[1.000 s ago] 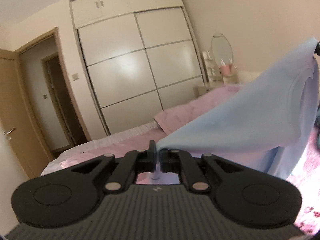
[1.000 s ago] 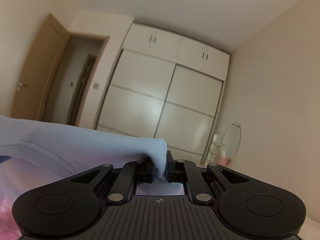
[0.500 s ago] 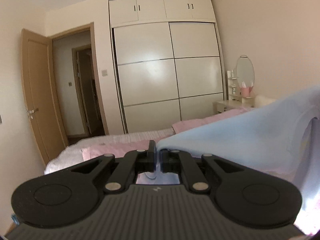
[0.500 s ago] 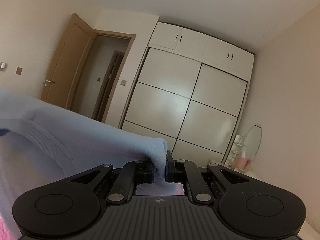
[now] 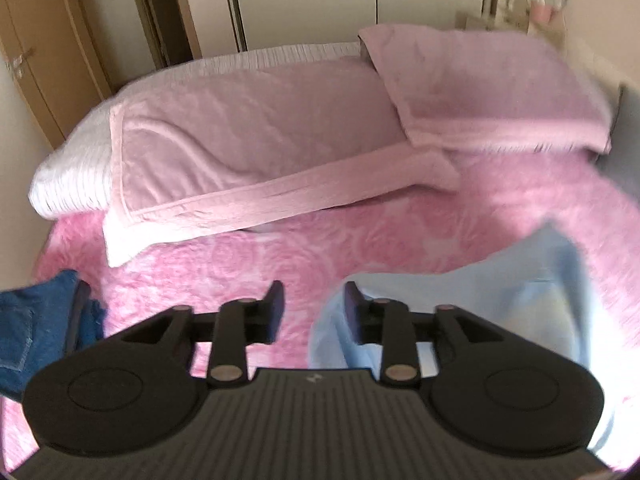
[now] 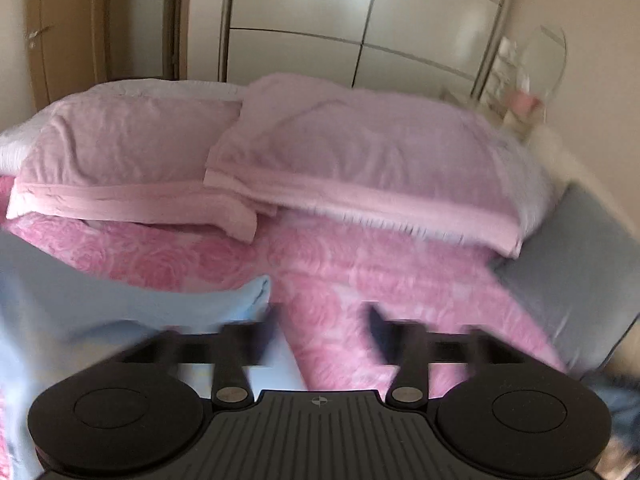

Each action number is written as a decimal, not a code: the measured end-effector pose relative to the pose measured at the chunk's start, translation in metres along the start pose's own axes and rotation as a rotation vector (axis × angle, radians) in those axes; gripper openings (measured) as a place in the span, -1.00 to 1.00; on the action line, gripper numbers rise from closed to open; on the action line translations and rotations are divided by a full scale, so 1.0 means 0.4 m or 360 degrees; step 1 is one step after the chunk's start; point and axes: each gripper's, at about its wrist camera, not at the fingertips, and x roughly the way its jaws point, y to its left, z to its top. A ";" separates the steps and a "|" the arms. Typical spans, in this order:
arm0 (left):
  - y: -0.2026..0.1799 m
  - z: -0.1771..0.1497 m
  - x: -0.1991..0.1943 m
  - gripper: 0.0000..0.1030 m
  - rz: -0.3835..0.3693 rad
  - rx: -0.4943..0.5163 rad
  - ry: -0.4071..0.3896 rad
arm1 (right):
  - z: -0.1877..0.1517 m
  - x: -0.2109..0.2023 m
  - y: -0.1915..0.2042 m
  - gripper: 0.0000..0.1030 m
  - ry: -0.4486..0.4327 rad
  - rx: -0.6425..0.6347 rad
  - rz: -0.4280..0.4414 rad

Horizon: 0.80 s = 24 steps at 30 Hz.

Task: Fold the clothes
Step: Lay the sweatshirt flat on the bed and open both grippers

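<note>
Both tongs have just been opening and nothing's pinched between them: left tongs [image 5: 310, 304] gaping, right tongs [image 6: 320, 326] even wider (blurry tho). The light blue shirt [image 5: 520, 292] is dropping onto the pink bedspread [image 5: 304, 248], one corner just beside the right tongs' left finger. Risk imo: it lands bunched or crooked, w/ fabric snagging on a finger, so the next fold starts off skewed. Jeans [image 5: 28, 328] sit nearby too.

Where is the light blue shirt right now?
The light blue shirt lies on the pink bedspread, lower right in the left wrist view and lower left in the right wrist view, below the pink pillows.
</note>
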 end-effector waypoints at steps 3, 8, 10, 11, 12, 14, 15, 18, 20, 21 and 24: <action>-0.010 -0.084 0.040 -0.16 0.0055 -0.0009 0.0124 | -0.084 0.008 -0.023 0.44 0.0100 0.0087 0.0049; 0.002 -0.227 0.033 -0.18 0.0009 -0.0221 0.0238 | -0.294 -0.003 -0.034 0.44 0.0356 0.0115 0.0166; -0.001 -0.284 -0.001 -0.19 -0.0025 -0.0304 0.0273 | -0.384 0.002 -0.019 0.44 0.0445 0.0077 0.0182; -0.002 -0.309 -0.018 -0.19 -0.0046 -0.0334 0.0290 | -0.426 0.001 -0.014 0.44 0.0501 0.0055 0.0213; -0.008 -0.331 -0.029 -0.20 -0.0063 -0.0349 0.0311 | -0.467 0.002 -0.004 0.44 0.0548 0.0013 0.0230; -0.025 -0.371 -0.045 -0.24 -0.0084 -0.0359 0.0358 | -0.549 0.004 0.015 0.44 0.0640 -0.0073 0.0264; -0.036 -0.385 -0.057 -0.24 -0.0089 -0.0347 0.0378 | -0.590 0.005 0.025 0.43 0.0687 -0.0116 0.0281; -0.073 -0.427 -0.082 -0.24 -0.0109 -0.0319 0.0411 | -0.671 -0.006 0.074 0.43 0.0728 -0.0334 0.0357; -0.095 -0.451 -0.085 -0.24 -0.0144 -0.0324 0.0417 | -0.716 -0.010 0.115 0.43 0.0739 -0.0490 0.0414; -0.105 -0.462 -0.083 -0.24 -0.0161 -0.0326 0.0421 | -0.739 -0.008 0.137 0.43 0.0742 -0.0562 0.0443; -0.138 -0.501 -0.071 -0.24 -0.0182 -0.0311 0.0459 | -0.809 0.013 0.203 0.43 0.0740 -0.0766 0.0486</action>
